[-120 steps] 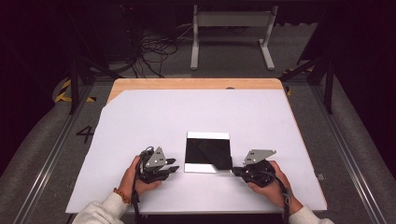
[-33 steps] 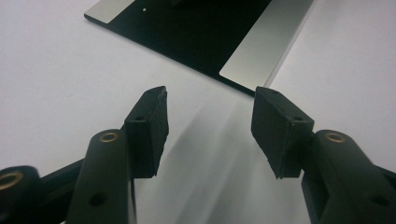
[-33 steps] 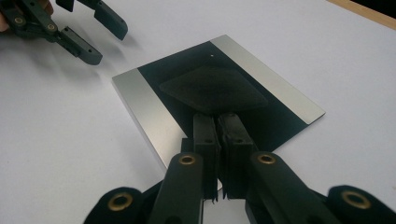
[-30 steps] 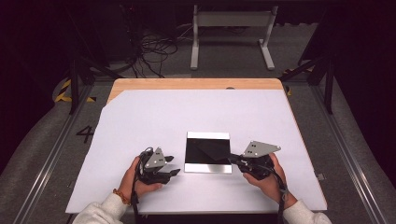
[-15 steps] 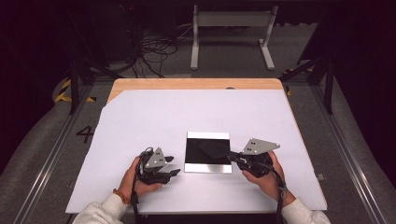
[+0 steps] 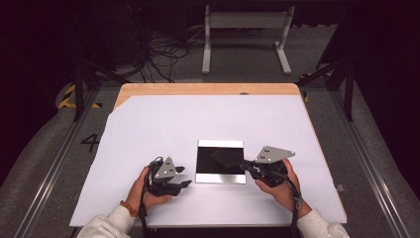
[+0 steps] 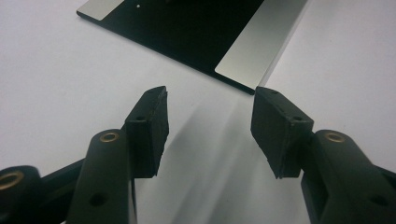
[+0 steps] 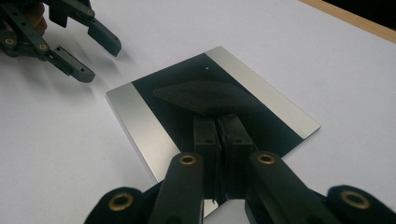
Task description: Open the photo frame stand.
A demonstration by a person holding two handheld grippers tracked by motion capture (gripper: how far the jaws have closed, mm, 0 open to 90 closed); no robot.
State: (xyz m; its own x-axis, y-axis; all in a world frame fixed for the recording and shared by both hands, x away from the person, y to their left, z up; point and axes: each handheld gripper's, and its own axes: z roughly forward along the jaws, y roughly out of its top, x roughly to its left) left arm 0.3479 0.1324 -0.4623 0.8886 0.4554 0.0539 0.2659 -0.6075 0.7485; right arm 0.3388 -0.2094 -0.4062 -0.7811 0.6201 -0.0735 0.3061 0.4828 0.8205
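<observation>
Work surface: a white sheet (image 6: 163,129) is laid over the wooden table (image 6: 208,89).
Workpiece: a flat square plate (image 6: 220,161) with a glossy black centre and two silver edge strips is seen lying flat on the sheet, near the person's edge, between the two grippers.
Held item: a small dark cloth (image 8: 205,95) is seen resting on the black centre of the plate, with one end pinched at the tips of the right tool.
Right gripper (image 8: 217,123): the jaws are clenched on the cloth and positioned over the right part of the plate.
Left gripper (image 7: 208,121): the jaws are released, half spread, with nothing between them; it is parked on the sheet just beside the plate's left edge, apart from it.
Step in hand: a wipe of the plate surface is judged to be under way.
Risk, plate shift: the plate is not braced by the left tool, so it may be dragged across the sheet by cloth friction.
Risk, lost grip: only a narrow fold of the cloth is pinched; it may be pulled free under a hard stroke.
Risk, scratching: the gloss may be marked if the jaw tips are pressed down past the cloth.
</observation>
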